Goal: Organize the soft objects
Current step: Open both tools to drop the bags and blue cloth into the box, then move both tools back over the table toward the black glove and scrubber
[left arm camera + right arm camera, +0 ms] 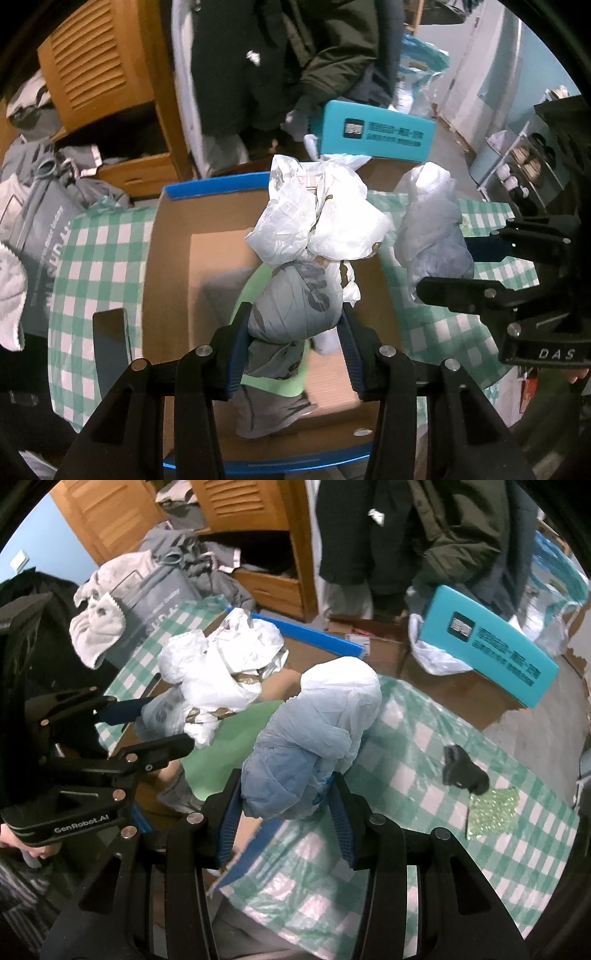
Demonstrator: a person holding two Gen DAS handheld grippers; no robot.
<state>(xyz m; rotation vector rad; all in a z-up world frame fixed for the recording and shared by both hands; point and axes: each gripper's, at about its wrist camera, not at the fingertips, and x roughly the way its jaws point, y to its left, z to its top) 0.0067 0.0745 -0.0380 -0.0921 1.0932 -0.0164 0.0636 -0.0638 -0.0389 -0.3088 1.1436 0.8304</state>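
A: Gripping a knotted bundle of plastic bags [314,236], the left gripper [295,332] has both blue pads pressed into its grey lower end; the white crumpled part rises to frame centre, above the open cardboard box [170,258].

B: Right side?

A: Right gripper [286,797] is clamped on a pale blue-white bag wad [317,731], held over the green checked cloth [424,738] just beside the box's blue rim. The same wad shows at centre right in the left view [428,236].

B: Box contents?

A: Partly hidden by the bundle. A green sheet [273,384] and a grey soft item [273,413] show beneath; both blurred, can't identify.

B: Surroundings?

A: Teal box [491,646] upper right, its print unreadable. Small dark object [463,768] on the cloth beside a glittery green patch [491,812]; unclear what either is. Wooden louvred cabinet [96,70] upper left, clothes piled below.
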